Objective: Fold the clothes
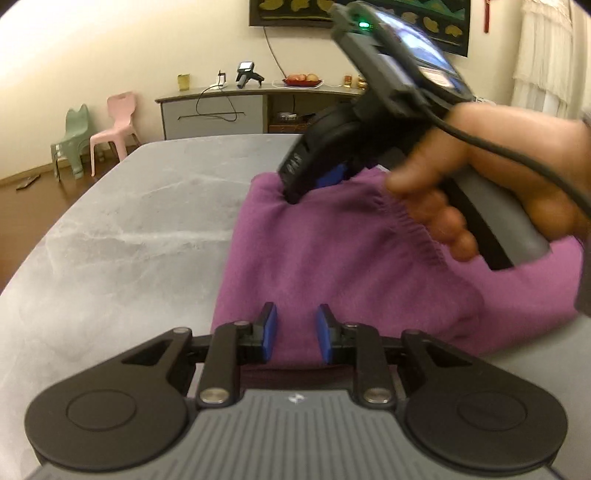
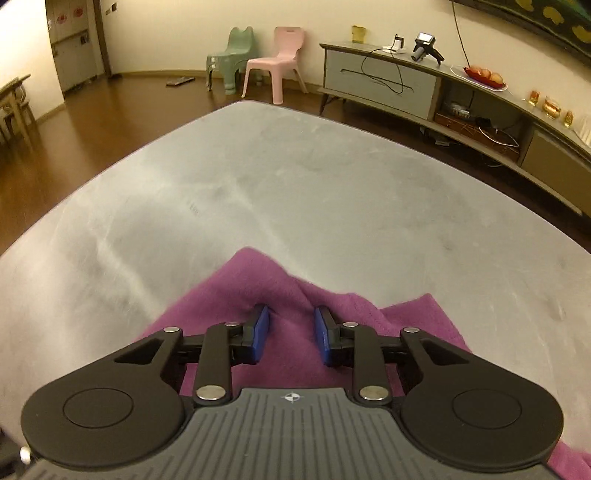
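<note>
One purple garment [image 1: 340, 258] lies folded on the grey table [image 1: 129, 229], towards its near right part in the left wrist view; it is the only piece of clothing in sight, and a ribbed seam runs across its upper layer. Two tongs are at work on it; the left tongs [image 1: 294, 334] sit at the garment's near edge with the blue pads a narrow gap apart and cloth between them, though whether the pads press on it I cannot tell; the right tongs [image 2: 290, 330], carried in a person's hand [image 1: 491, 192], point down at the far corner of the garment, where a ridge of purple cloth rises between the pads, and again the pinch itself cannot be made out. Beyond the table stand two small plastic chairs, one green chair [image 2: 229, 55] and one pink chair [image 2: 280, 62], side by side on the wooden floor; a long sideboard [image 2: 388, 81] runs along the wall. On it rests one red dish [image 2: 484, 79] holding several pieces of fruit, one yellow cup [image 2: 358, 34], and a third, spare gripper [image 2: 424, 46] standing upright; three small glass jars [image 2: 550, 105] stand further along.
</note>
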`<state>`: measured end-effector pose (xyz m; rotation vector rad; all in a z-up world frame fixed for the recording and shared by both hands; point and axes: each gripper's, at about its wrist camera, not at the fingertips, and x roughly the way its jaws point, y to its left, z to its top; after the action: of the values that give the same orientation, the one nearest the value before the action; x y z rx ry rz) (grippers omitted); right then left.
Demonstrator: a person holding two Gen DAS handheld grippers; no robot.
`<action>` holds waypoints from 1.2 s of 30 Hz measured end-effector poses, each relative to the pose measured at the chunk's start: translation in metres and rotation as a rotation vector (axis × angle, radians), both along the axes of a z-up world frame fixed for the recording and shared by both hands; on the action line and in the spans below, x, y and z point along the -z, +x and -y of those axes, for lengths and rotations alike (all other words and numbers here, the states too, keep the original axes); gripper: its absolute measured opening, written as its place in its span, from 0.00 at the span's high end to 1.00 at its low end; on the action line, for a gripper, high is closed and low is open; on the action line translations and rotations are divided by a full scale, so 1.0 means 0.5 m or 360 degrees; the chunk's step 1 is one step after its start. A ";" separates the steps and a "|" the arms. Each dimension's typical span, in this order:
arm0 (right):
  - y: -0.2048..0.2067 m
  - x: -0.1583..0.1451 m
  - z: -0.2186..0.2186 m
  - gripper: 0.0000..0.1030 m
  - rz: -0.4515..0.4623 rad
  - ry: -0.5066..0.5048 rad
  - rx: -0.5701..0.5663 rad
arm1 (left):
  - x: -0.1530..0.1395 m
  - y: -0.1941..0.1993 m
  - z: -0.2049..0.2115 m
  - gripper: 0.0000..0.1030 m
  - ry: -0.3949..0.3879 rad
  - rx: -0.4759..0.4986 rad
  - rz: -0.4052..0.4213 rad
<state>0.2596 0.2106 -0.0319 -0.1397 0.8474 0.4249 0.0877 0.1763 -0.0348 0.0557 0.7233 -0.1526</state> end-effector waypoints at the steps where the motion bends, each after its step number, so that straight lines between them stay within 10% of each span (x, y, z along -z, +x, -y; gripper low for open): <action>1: 0.007 0.000 0.000 0.70 -0.0002 0.0002 -0.0006 | -0.001 0.003 -0.002 0.78 -0.0009 -0.0002 -0.0002; 9: -0.038 -0.111 0.157 0.69 0.0086 0.0342 0.0128 | -0.027 -0.010 -0.036 0.77 -0.0121 -0.0053 0.0011; 20: -0.324 -0.012 0.354 0.63 0.0053 0.0144 0.0137 | -0.050 -0.009 0.016 0.77 -0.0042 -0.0078 0.0026; 24: -0.405 -0.052 0.459 0.43 0.0130 0.0210 0.0232 | -0.075 -0.034 0.092 0.74 -0.0050 0.0090 0.0109; 36: -0.513 -0.028 0.903 0.13 0.0332 0.0209 0.1295 | -0.088 -0.021 0.355 0.56 -0.0256 0.0468 -0.0093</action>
<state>0.0033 -0.2409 -0.0177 0.2772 0.6034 -0.2965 0.0771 -0.0011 0.0092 0.0039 0.7562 -0.4948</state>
